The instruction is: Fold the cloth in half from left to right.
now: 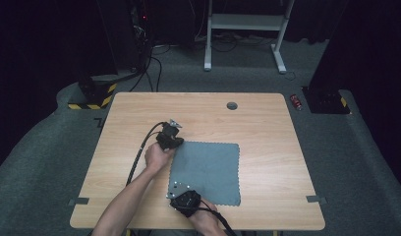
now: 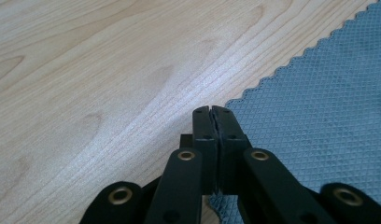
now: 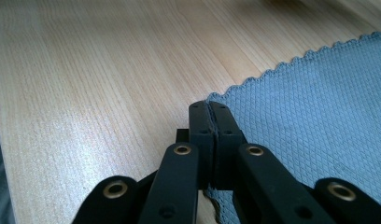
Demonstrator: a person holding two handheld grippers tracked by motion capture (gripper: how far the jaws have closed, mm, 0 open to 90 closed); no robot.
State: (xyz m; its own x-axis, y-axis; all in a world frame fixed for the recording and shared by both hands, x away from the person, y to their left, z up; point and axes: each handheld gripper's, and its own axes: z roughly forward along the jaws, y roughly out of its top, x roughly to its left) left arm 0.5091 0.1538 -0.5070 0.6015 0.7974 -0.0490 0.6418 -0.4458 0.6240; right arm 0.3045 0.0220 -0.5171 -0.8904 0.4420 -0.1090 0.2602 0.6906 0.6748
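A grey-blue cloth point(image 1: 208, 169) with zigzag edges lies flat on the wooden table point(image 1: 267, 128), left of its middle. My left gripper point(image 1: 176, 143) is at the cloth's far left corner. In the left gripper view its jaws point(image 2: 211, 112) are pressed together on the cloth's point(image 2: 319, 93) corner. My right gripper point(image 1: 174, 191) is at the near left corner. In the right gripper view its jaws point(image 3: 209, 107) are closed on that corner of the cloth point(image 3: 319, 107). A hand holds each gripper, and both tips sit low at the tabletop.
A round cable hole point(image 1: 232, 105) sits near the table's far edge. Small tape pieces point(image 1: 316, 199) mark the near corners. On the carpet beyond stand a white desk frame point(image 1: 245, 29), a yellow-black striped base point(image 1: 93, 101) and a small red object point(image 1: 297, 102).
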